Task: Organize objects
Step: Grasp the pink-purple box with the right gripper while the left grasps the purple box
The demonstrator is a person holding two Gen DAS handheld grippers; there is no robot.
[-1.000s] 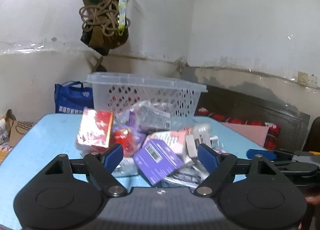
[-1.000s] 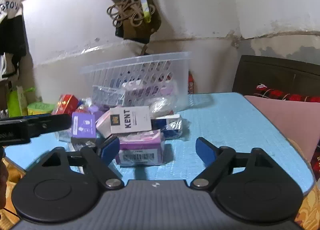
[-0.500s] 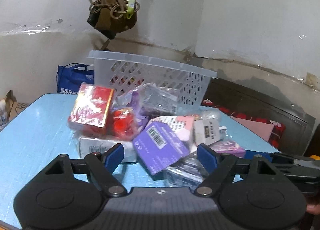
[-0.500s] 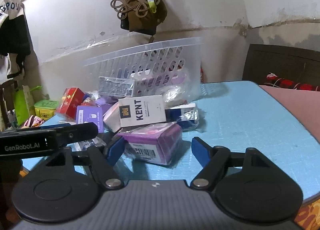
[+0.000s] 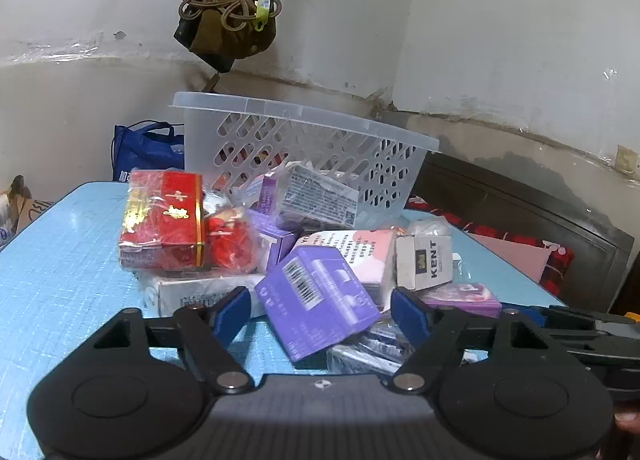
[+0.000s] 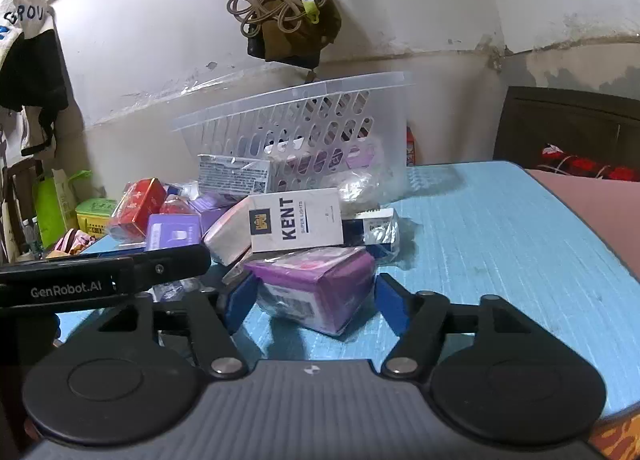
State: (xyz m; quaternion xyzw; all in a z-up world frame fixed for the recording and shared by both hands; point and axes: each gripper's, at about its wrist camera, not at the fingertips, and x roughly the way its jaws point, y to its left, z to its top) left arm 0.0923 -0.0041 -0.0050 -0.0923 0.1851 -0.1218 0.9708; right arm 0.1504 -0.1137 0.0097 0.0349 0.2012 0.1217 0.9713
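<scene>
The purple rectangular carton wrapped in clear film (image 6: 316,292) lies at the near edge of the heap on the light-blue textured surface (image 6: 500,244), between the right tongs (image 6: 316,298), whose jaws have just been closing but do not yet press it. The left tongs (image 5: 320,314), also narrowing, stand apart around a violet cardboard box with a barcode (image 5: 316,304). Slick film could let either slip. Behind, the white KENT pack (image 6: 296,220) leans on the carton and may topple short of the translucent perforated plastic basket (image 6: 304,128).

"KENT SUPER LIGHTS" on white carton (image 6: 296,219); "GenRobot.AI" on left tool (image 6: 104,278).
</scene>
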